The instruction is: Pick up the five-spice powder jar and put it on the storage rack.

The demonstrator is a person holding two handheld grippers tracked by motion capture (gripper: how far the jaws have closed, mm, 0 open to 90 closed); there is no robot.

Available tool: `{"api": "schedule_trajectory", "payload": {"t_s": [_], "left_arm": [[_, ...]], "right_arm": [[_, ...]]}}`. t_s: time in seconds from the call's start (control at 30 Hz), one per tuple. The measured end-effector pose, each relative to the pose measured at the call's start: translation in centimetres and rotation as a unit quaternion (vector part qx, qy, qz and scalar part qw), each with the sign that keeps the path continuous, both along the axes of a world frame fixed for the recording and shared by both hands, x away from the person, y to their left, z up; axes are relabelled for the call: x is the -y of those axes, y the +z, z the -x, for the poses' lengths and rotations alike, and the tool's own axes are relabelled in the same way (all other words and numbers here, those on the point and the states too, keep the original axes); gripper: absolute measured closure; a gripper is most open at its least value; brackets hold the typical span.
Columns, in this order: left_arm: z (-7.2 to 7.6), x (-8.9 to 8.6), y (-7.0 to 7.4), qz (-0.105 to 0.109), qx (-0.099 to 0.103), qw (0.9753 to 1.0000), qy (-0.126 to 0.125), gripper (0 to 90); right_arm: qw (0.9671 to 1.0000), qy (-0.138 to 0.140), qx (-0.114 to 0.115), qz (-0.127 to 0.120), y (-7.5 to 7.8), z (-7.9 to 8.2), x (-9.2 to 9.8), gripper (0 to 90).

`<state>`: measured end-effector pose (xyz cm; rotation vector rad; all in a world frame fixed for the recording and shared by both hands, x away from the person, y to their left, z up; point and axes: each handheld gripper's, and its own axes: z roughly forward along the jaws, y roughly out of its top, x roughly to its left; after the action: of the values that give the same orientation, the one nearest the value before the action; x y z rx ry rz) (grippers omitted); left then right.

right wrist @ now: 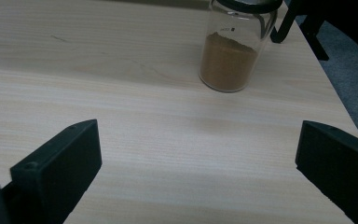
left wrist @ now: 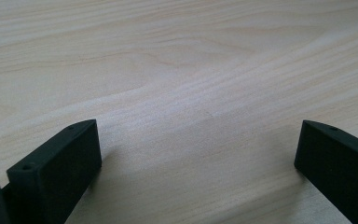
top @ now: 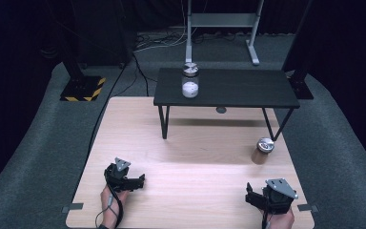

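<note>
A glass jar of brown powder point(top: 262, 150) with a metal lid stands on the wooden table's right side; in the right gripper view the same brown jar point(right wrist: 230, 51) is ahead and slightly right of the jaws. A second jar holding white powder point(top: 190, 81) stands on the left part of a small black raised shelf point(top: 248, 90). My left gripper point(top: 140, 180) rests near the front left of the table, open, above bare wood point(left wrist: 191, 93). Near the front right corner my right gripper point(top: 249, 193) is open too, with nothing between its jaws.
The shelf's black legs point(top: 164, 121) stand on the far half of the wooden table point(top: 190, 157). Grey carpet point(top: 43, 143) surrounds the table. A black-and-yellow striped base point(top: 83, 89) and a metal stand point(top: 221, 21) are on the floor behind.
</note>
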<state>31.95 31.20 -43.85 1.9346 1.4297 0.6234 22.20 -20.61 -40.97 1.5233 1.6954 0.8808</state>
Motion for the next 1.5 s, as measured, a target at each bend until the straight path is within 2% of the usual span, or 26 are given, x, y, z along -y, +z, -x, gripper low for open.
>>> {"api": "schedule_trajectory", "payload": {"t_s": [0.17, 0.37, 0.57, 0.63, 0.73, 0.87, 1.13, 1.43, 1.47, 1.5], "left_arm": [[0.0, 0.0, 0.0, 0.0, 0.0, 1.0, -0.001, 0.3], [0.0, 0.0, 0.0, -0.001, 0.0, 1.0, -0.002, 0.3], [0.0, 0.0, 0.0, -0.001, 0.0, 1.0, -0.004, 0.3], [0.0, 0.0, 0.0, -0.001, -0.001, 1.0, -0.007, 0.3], [0.0, 0.0, 0.0, -0.001, 0.0, 1.0, -0.008, 0.3], [0.0, -0.1, 0.0, -0.001, 0.0, 1.0, -0.008, 0.3], [0.0, -0.1, 0.0, -0.002, 0.0, 0.9999, -0.014, 0.3], [-0.1, -0.2, 0.0, -0.002, 0.0, 0.9997, -0.024, 0.2], [-0.1, -0.2, 0.0, -0.002, 0.0, 0.9997, -0.024, 0.2], [-0.1, -0.2, 0.0, -0.002, 0.0, 0.9997, -0.024, 0.3]], "right_arm": [[1.0, -0.002, -0.001, 0.003, -0.1, -0.9, 0.2, 0.0], [0.9998, -0.008, 0.008, -0.013, -0.7, -2.8, 1.1, 0.0], [0.9995, -0.003, 0.022, -0.021, -1.6, -5.8, 2.0, 0.0], [0.9992, -0.004, 0.024, -0.031, -2.0, -7.2, 2.5, 0.0], [0.999, -0.011, 0.02, -0.039, -2.5, -9.0, 3.0, 0.0], [0.999, -0.007, 0.022, -0.038, -2.8, -11.3, 3.4, 0.0], [0.999, 0.0, 0.03, -0.033, -3.0, -12.8, 3.4, 0.0], [0.9991, 0.004, 0.031, -0.029, -3.2, -13.4, 3.6, 0.3], [0.9989, 0.013, 0.032, -0.032, -3.3, -13.4, 3.9, 18.2], [0.9989, -0.006, 0.041, -0.023, -3.5, -13.1, 3.4, 29.3]]}}
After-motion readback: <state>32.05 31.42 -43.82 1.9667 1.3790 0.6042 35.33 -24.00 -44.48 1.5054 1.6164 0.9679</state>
